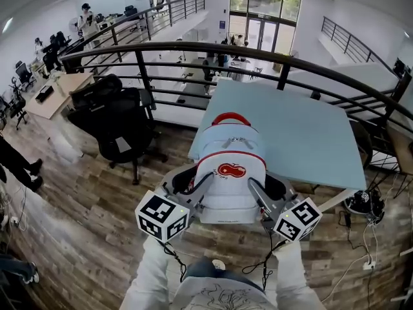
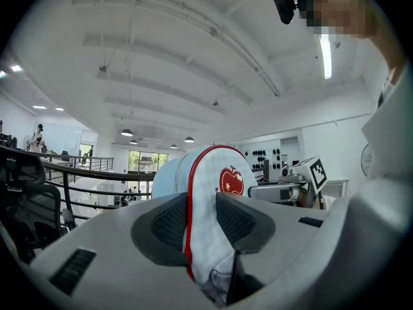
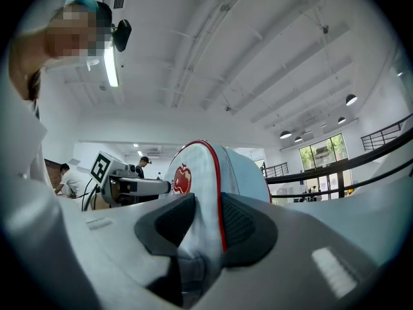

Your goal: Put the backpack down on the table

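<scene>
A pale blue and white backpack (image 1: 229, 173) with red trim and a red apple badge hangs upright between my two grippers, in front of me. In the head view its top reaches over the near left corner of the light blue table (image 1: 303, 134). My left gripper (image 1: 199, 186) is shut on the fabric of its left side, my right gripper (image 1: 259, 194) on its right side. In the left gripper view the backpack's (image 2: 206, 186) edge is pinched between the dark pads (image 2: 171, 223). The right gripper view shows the backpack (image 3: 216, 173) clamped the same way between its pads (image 3: 242, 225).
A black office chair (image 1: 119, 124) stands left of the table on the wooden floor. A dark metal railing (image 1: 193, 49) curves behind the chair and table. Cables and a round black device (image 1: 364, 205) lie at the right. A person's legs (image 1: 19, 166) show at the left edge.
</scene>
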`<state>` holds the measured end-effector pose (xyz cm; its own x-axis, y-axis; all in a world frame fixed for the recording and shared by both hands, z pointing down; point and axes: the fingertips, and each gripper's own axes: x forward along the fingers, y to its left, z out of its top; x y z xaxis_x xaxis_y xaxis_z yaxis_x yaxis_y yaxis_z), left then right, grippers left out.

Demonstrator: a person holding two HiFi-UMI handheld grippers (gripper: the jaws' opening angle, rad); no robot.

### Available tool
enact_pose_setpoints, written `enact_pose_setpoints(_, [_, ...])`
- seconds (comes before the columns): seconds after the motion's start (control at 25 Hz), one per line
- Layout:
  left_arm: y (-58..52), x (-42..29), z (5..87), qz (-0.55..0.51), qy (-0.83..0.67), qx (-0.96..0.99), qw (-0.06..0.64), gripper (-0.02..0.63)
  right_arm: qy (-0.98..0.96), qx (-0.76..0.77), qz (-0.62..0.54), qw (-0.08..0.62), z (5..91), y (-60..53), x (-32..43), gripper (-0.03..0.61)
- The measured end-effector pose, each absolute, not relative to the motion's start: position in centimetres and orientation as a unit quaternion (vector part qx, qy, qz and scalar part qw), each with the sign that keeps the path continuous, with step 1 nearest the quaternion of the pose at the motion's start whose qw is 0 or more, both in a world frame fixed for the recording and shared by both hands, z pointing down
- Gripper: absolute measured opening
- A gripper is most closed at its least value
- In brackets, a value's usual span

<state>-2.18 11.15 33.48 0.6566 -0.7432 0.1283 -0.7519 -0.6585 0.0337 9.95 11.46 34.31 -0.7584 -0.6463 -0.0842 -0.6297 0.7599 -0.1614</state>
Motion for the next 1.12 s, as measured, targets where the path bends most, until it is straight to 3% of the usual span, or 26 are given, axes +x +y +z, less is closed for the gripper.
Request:
enact_pose_setpoints(0.52, [1.8,-1.8,35.7,0.062,-0.405,0.910,0.058,0.133,0.933,-0.346,-0.080,0.064,36.6,2.2,10.3,0.132])
enact_pose_setpoints(1.12, [-17.3,-3.7,35.7,0.060,-0.379,0.921,0.061,0.133,0.921,-0.376,-0.078,0.055,36.4,-16.3,8.4,0.132])
